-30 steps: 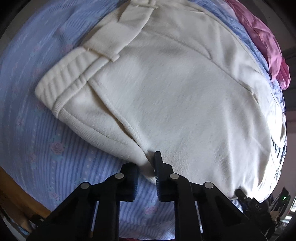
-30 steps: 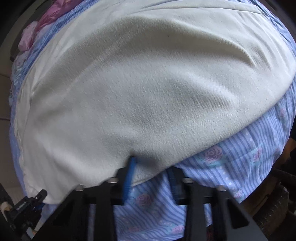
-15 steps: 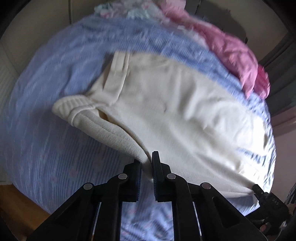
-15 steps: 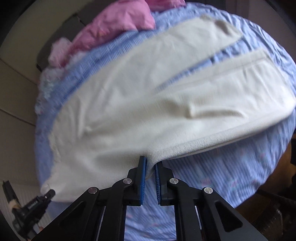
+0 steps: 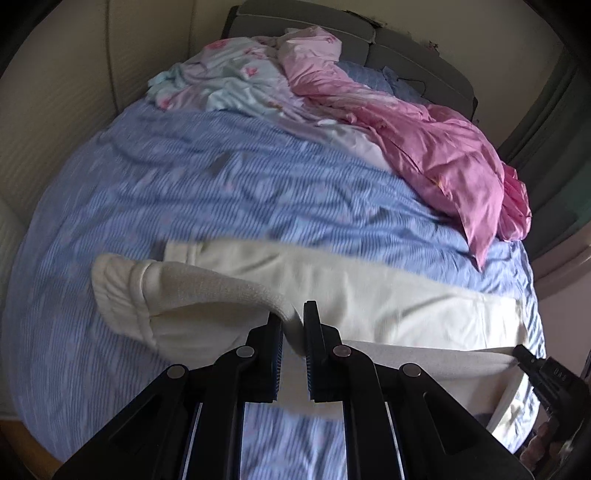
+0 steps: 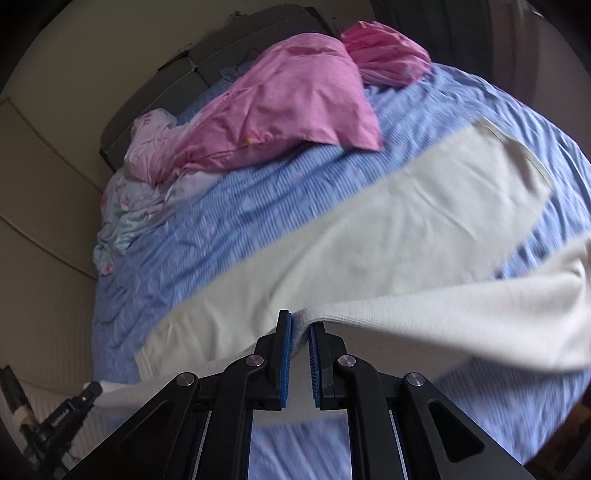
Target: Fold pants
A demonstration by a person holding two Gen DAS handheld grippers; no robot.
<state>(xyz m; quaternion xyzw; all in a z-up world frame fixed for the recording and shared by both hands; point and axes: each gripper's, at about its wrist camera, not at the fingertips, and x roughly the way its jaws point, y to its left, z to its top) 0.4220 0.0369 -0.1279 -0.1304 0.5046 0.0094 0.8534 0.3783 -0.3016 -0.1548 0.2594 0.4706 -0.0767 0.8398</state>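
Left gripper (image 5: 293,325), bottom centre of its own view: jaws pressed together on the near edge of the cream pants (image 5: 369,295), fabric pinched between the blue pads. Cloth raised off the bed here; the ribbed waistband (image 5: 118,288) hangs out toward 9 o'clock, curled over.

At 4 o'clock in the same view, the tip of the right gripper (image 5: 524,356) bites the same edge; the cloth runs taut between the two.

Right gripper (image 6: 300,328), bottom centre of its view: jaws closed, pinching a fold of the pants (image 6: 388,240). One leg stretches from 8 o'clock up to 2 o'clock, lying flat on the bed; its hem (image 6: 517,147) shows at the far end. A second, lifted part sags off toward 3 o'clock. Left gripper (image 6: 90,391) tip visible at 8 o'clock, holding the edge.

Under the pants: blue striped bedsheet (image 5: 221,192), rumpled; print blurred, possibly small flowers.

Farther, 1 o'clock in the left view: pink duvet (image 5: 424,147), heaped. At 11 o'clock, pale floral bedding (image 5: 221,77). Beyond, dark grey headboard (image 5: 303,14) against the wall.
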